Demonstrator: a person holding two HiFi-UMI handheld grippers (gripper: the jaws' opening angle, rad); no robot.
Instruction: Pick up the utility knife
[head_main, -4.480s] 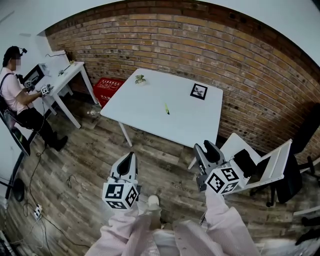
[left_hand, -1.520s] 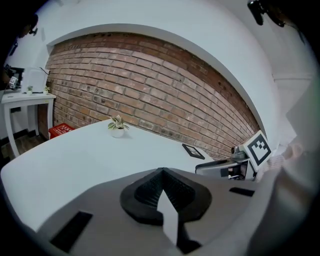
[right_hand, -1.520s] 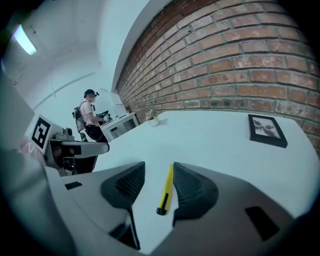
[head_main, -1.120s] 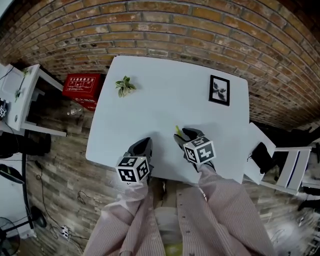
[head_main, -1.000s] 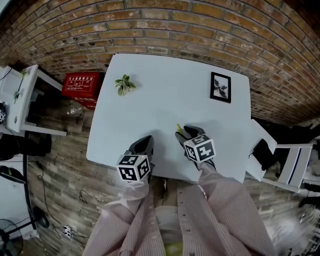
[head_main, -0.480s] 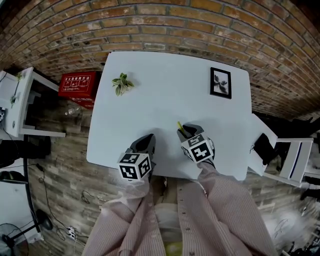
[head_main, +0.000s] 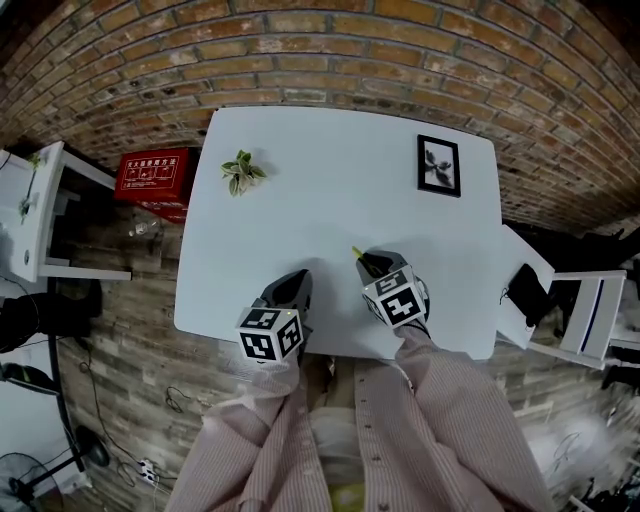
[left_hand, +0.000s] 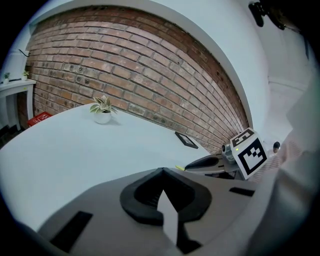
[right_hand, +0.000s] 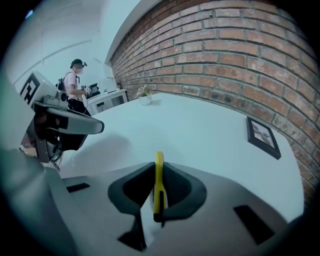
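A slim yellow utility knife (right_hand: 159, 185) lies on the white table (head_main: 330, 200) near its front edge, its tip (head_main: 357, 254) poking out past my right gripper (head_main: 372, 262). In the right gripper view the knife stands on edge between the jaws (right_hand: 158, 172), which are closing with both pads against it. My left gripper (head_main: 293, 285) rests low over the table's front edge, a hand's width left of the right one. Its jaws (left_hand: 162, 182) are shut with nothing in them. The left gripper view shows the right gripper (left_hand: 210, 162) with the yellow tip (left_hand: 179, 168).
A small potted plant (head_main: 239, 171) stands at the table's far left and a black picture frame (head_main: 439, 165) lies at the far right. A red box (head_main: 153, 172) sits on the floor to the left, a white chair (head_main: 560, 320) to the right. A person (right_hand: 75, 85) sits at a distant desk.
I have come from the floor up to the table since the earliest frame. Over the last second both grippers stay put, the right one at the knife.
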